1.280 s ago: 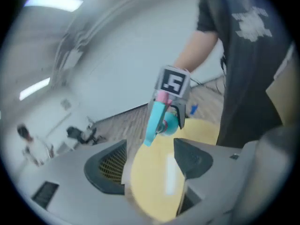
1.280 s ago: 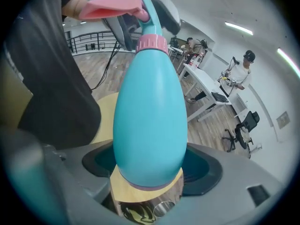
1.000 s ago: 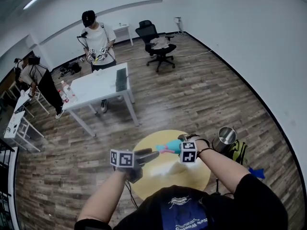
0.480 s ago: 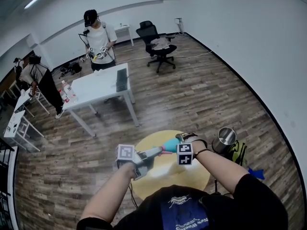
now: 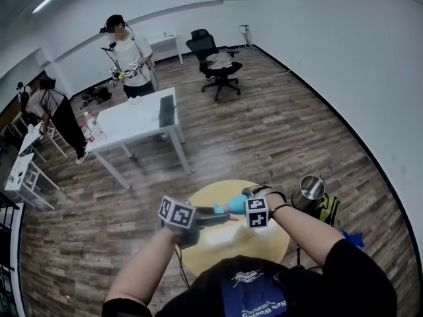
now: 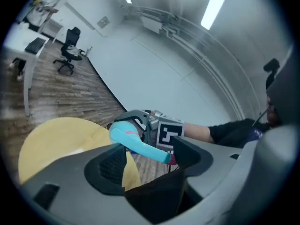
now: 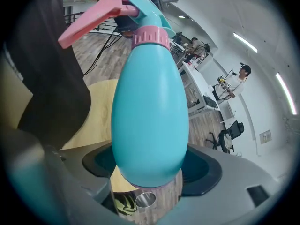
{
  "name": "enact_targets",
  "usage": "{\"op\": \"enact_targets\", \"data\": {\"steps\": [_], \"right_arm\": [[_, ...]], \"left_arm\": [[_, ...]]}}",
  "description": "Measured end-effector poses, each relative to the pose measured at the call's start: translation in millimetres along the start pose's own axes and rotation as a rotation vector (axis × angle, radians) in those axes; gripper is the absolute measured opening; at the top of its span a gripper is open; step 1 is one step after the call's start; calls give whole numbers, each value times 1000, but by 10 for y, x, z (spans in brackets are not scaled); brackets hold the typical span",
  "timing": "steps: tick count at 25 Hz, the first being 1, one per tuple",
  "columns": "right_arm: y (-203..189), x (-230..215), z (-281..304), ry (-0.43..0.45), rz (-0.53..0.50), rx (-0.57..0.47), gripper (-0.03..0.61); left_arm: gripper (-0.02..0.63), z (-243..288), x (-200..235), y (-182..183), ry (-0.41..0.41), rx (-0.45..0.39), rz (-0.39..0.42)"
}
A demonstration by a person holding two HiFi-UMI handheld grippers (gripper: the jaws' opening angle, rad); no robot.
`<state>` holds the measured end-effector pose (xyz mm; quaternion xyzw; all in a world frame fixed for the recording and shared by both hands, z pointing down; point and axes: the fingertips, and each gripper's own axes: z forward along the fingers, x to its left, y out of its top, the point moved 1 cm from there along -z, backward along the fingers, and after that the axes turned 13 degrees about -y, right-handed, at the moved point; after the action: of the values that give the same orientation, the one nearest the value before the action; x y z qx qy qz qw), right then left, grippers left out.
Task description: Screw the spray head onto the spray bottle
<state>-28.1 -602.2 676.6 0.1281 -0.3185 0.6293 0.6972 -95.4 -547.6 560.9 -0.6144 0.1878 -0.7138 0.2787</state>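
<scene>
Between the right gripper's (image 7: 150,167) fingers (image 7: 206,170) the teal bottle (image 7: 150,102) is clamped, spray head (image 7: 145,18) at its far end. The left gripper's (image 6: 147,156) fingers (image 6: 110,165) stand wide apart around that head. Beneath them are a round yellow desk (image 5: 268,240) and plank floor (image 5: 277,131); beyond, a white desk (image 5: 132,121) and chair (image 5: 215,58).

**A:** Entry one, the spray bottle (image 7: 150,111)?
**B:** Turquoise, egg-shaped, with a pink collar at the neck. My right gripper (image 7: 150,172) clamps its fat end, neck toward my left gripper (image 6: 145,161).
**A:** And the spray head (image 7: 140,11)?
**B:** Turquoise with a pink trigger, sitting on the neck. Its tip lies between my left gripper's parted jaws.
</scene>
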Motion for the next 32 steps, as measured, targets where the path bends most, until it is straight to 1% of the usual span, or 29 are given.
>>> {"op": "enact_targets", "data": {"steps": [3, 7, 11, 13, 14, 18, 21, 26, 29, 32], "right_arm": [[8, 81, -4, 32, -34, -8, 428], [-11, 214, 19, 83, -89, -13, 427], [2, 312, 33, 123, -99, -10, 426], [9, 325, 36, 136, -88, -13, 426], [14, 324, 35, 142, -82, -15, 426], [15, 320, 41, 156, -64, -18, 426], [11, 315, 45, 159, -53, -19, 426], [86, 277, 28, 164, -24, -27, 425], [101, 264, 36, 165, -13, -33, 425], [112, 253, 38, 166, -6, -37, 425]], "left_arm": [[350, 45, -45, -134, 51, 191, 173], [350, 82, 3, -386, 151, 524, 443], [348, 1, 139, -570, 269, 844, 691], [348, -35, 202, -604, 325, 973, 794], [348, -46, 222, -614, 344, 1016, 830], [348, -73, 342, -664, 426, 1138, 951], [347, -87, 428, -690, 480, 1192, 1033], [348, -200, 522, -667, 567, 1281, 1140], [347, -227, 559, -655, 590, 1298, 1158], [345, -244, 565, -634, 590, 1263, 1131]]}}
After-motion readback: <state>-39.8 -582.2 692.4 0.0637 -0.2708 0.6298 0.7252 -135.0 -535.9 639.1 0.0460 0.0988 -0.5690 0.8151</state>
